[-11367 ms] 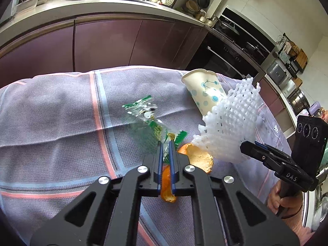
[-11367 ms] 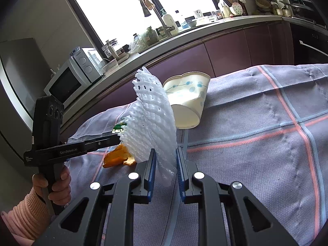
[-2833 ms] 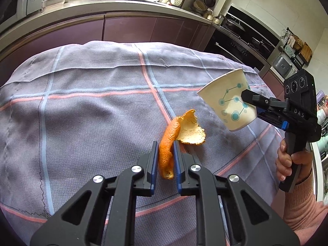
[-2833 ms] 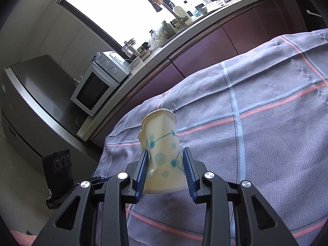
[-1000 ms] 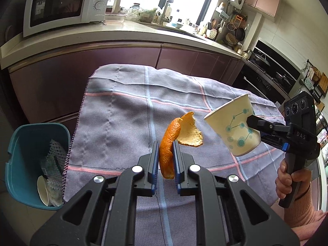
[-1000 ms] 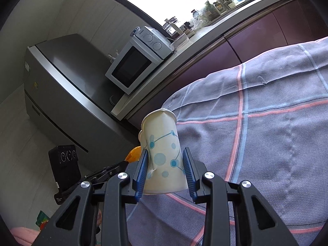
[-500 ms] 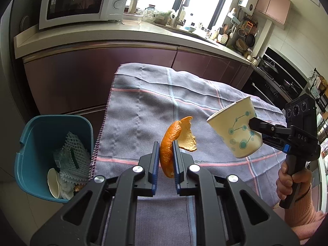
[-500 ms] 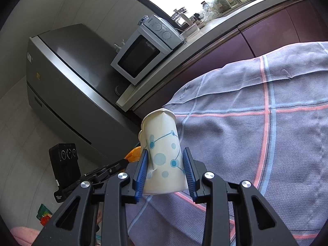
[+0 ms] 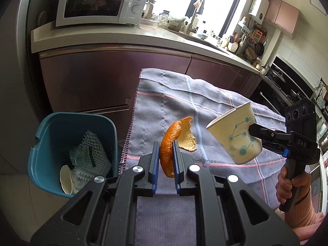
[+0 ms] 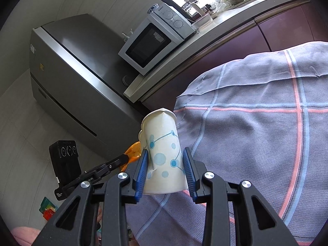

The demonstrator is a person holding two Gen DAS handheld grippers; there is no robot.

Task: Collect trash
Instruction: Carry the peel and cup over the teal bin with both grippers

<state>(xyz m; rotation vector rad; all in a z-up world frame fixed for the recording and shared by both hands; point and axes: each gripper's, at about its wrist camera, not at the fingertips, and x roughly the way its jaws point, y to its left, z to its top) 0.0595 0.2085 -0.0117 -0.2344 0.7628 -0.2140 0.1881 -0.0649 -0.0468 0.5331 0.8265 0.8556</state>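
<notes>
Reads "DAS" on right gripper [image 9: 251, 132], clamping paper cup [image 9: 235, 135]; left gripper [image 9: 165, 160] pinching orange peel [image 9: 174, 141], bin [image 9: 45, 131] at nine o'clock.

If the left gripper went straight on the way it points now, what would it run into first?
Probably the cloth-covered table: the left gripper, shut on the orange peel, aims past the table's near edge, right of the blue bin. Depth is unclear.

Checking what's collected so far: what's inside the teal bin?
The teal bin holds white foam netting, a clear green-printed wrapper and something pale and curved. Anything beneath is hidden.
</notes>
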